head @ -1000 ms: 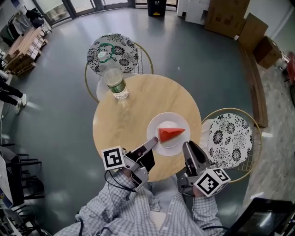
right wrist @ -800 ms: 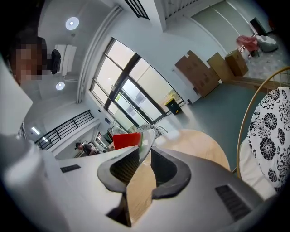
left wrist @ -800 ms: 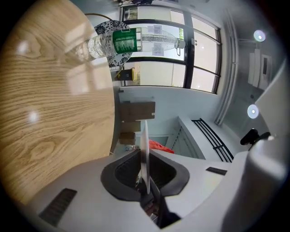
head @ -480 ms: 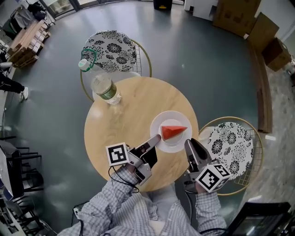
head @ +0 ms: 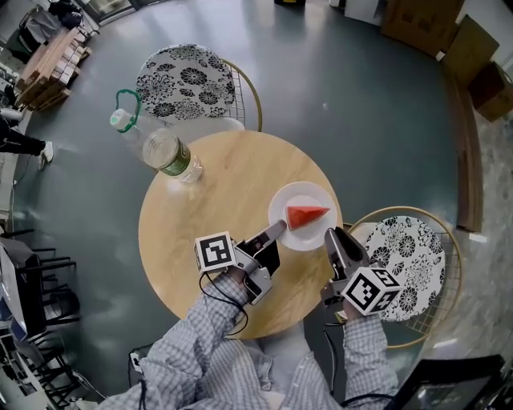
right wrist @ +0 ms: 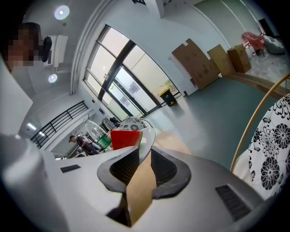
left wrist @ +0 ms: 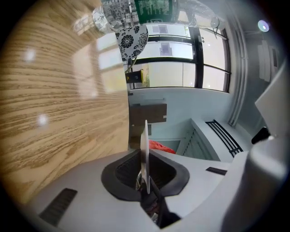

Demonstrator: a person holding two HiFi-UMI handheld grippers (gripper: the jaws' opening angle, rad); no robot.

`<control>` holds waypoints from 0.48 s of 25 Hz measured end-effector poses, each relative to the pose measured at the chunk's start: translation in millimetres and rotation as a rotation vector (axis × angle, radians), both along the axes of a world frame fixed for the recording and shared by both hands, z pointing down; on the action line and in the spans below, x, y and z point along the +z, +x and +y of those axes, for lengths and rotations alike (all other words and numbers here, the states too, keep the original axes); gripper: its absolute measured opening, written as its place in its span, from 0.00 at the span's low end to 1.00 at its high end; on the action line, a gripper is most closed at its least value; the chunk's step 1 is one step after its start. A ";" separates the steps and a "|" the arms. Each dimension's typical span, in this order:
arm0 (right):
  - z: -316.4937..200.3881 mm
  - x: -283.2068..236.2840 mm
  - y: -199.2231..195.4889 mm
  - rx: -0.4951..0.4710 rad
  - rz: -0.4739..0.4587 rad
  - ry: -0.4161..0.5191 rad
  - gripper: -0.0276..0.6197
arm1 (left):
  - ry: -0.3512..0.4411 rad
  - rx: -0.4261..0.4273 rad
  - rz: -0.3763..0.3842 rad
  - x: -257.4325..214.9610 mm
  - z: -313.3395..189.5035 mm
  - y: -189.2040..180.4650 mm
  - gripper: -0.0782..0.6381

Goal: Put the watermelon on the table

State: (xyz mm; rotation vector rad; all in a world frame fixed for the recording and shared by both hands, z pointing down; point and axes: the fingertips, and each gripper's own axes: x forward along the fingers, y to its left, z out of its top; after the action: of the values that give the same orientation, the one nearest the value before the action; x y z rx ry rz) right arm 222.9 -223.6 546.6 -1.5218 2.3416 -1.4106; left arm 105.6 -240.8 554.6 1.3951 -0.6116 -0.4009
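Note:
A red watermelon wedge [head: 307,215] lies on a white plate [head: 285,205] over the right part of the round wooden table [head: 216,208]. Whether the plate touches the wood I cannot tell. My left gripper [head: 279,227] is shut on the plate's near-left rim; in the left gripper view the thin plate edge [left wrist: 144,145] runs between the jaws of my left gripper [left wrist: 145,156], with the wedge [left wrist: 159,146] behind. My right gripper [head: 331,235] is shut on the near-right rim. The right gripper view shows the plate rim [right wrist: 147,135] entering my right gripper [right wrist: 141,156], the wedge [right wrist: 125,139] beyond.
A clear plastic bottle [head: 164,152] with a green label and cap stands at the table's far-left edge. One patterned-seat wire chair [head: 180,80] sits behind the table, another [head: 409,252] close by my right gripper. Grey floor surrounds the table; cardboard boxes [head: 417,24] stand at the far right.
Both grippers have moved forward and down with the plate and wedge, closer to the table top. Their grip on the rim is unchanged.

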 end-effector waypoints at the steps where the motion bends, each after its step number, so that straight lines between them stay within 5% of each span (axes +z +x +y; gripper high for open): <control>1: -3.9 5.3 2.4 -0.005 0.009 -0.007 0.18 | -0.006 0.002 -0.012 6.0 -3.3 2.0 0.16; 12: -45.2 46.5 13.5 -0.058 0.051 -0.068 0.18 | -0.040 -0.004 -0.101 45.2 -40.2 10.9 0.16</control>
State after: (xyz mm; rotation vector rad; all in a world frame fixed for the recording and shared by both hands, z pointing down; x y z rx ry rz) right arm 236.4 -268.8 593.1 -1.5364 2.4100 -1.4970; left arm 116.5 -281.0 599.9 1.3821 -0.7012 -0.3209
